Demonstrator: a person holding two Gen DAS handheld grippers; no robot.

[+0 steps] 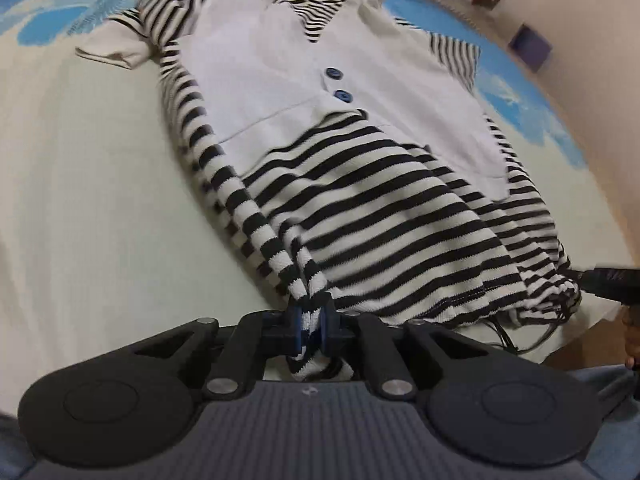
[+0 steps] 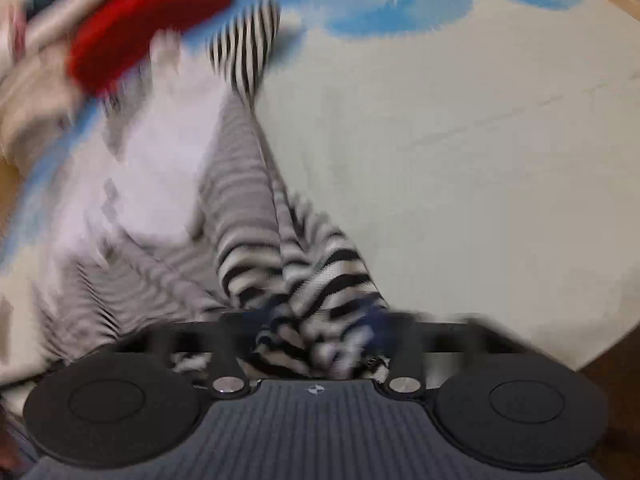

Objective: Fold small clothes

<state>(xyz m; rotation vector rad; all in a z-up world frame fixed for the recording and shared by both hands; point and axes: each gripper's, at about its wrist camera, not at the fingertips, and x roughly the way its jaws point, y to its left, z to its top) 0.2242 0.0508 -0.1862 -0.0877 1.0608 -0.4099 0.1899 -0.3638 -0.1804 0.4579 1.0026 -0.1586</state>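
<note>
A small black-and-white striped dress with a plain white vest front and two blue buttons (image 1: 338, 84) lies spread on the bed, collar at the far end. My left gripper (image 1: 311, 322) is shut on the near left corner of the dress's striped hem (image 1: 360, 220). My right gripper (image 2: 320, 332) is shut on the other hem corner (image 2: 316, 280); its view is blurred by motion. The right gripper's black tip (image 1: 608, 280) shows at the right edge of the left wrist view, at the hem's right corner.
The bed cover (image 1: 80, 180) is cream with blue patches along its far side. A red garment (image 2: 140, 28) lies beyond the collar. A purple box (image 1: 532, 46) and other items stand at the far right by the wall.
</note>
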